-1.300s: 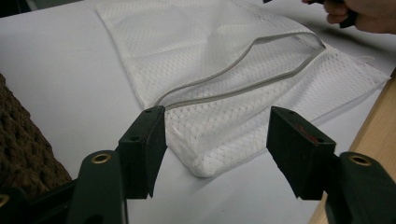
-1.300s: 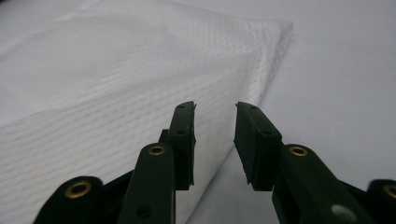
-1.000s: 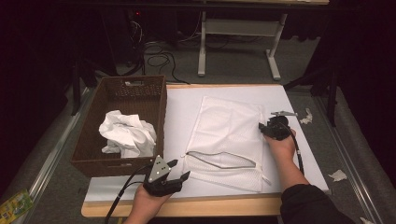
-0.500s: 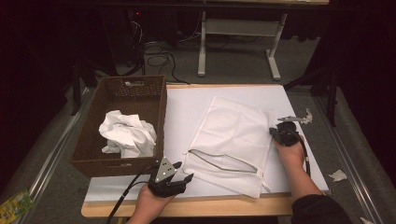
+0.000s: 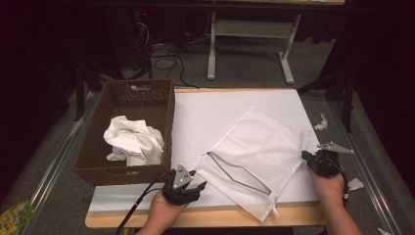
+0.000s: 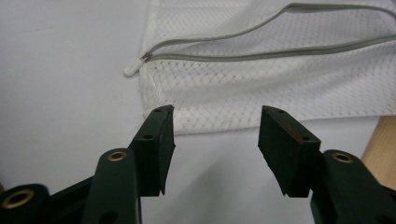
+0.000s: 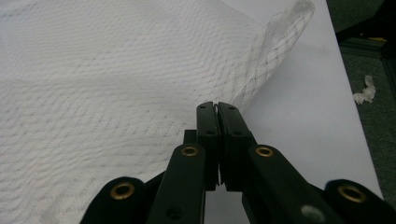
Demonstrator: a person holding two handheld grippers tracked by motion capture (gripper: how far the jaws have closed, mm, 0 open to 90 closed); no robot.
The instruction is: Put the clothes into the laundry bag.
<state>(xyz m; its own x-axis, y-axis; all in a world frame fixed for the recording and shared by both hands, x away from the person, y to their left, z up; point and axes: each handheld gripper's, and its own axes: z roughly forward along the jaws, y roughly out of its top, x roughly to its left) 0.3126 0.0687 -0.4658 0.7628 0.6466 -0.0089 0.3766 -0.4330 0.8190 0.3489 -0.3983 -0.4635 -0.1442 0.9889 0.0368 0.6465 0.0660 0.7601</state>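
A white mesh laundry bag (image 5: 257, 156) of fine netted fabric lies flat on the worktop (image 5: 230, 110), its grey zipper (image 5: 237, 172) partly undone so that the two zip tracks bow apart into a long narrow loop. In the left gripper view a small white pull tab (image 6: 132, 68) sits at the end of the zipper, resting on the bare surface just beside the bag's corner. The bag's right corner (image 7: 289, 28) is lifted and curled upward off the surface.

The worktop is covered by a plain white sheet with a light wooden edge showing along the near side. A dark brown woven basket (image 5: 147, 171) stands on its left part and holds crumpled white cloth (image 5: 133, 141). Around the worktop the room is dark, with grey carpet, a white-legged frame (image 5: 249, 34) farther back, black cables on the floor and scraps of white paper (image 5: 321, 122) to the right.

The bag lies skewed on the sheet: its long axis runs from the far corner near the middle of the worktop down to the near corner by the wooden edge, and the zipper side faces the near left.

The left gripper (image 5: 195, 190) hovers at the near edge just short of the bag's zipper corner; its fingers have just been closing, stand apart and have nothing between them. The right gripper (image 5: 307, 157) is at the bag's right edge, its fingers pressed together on the mesh fabric.
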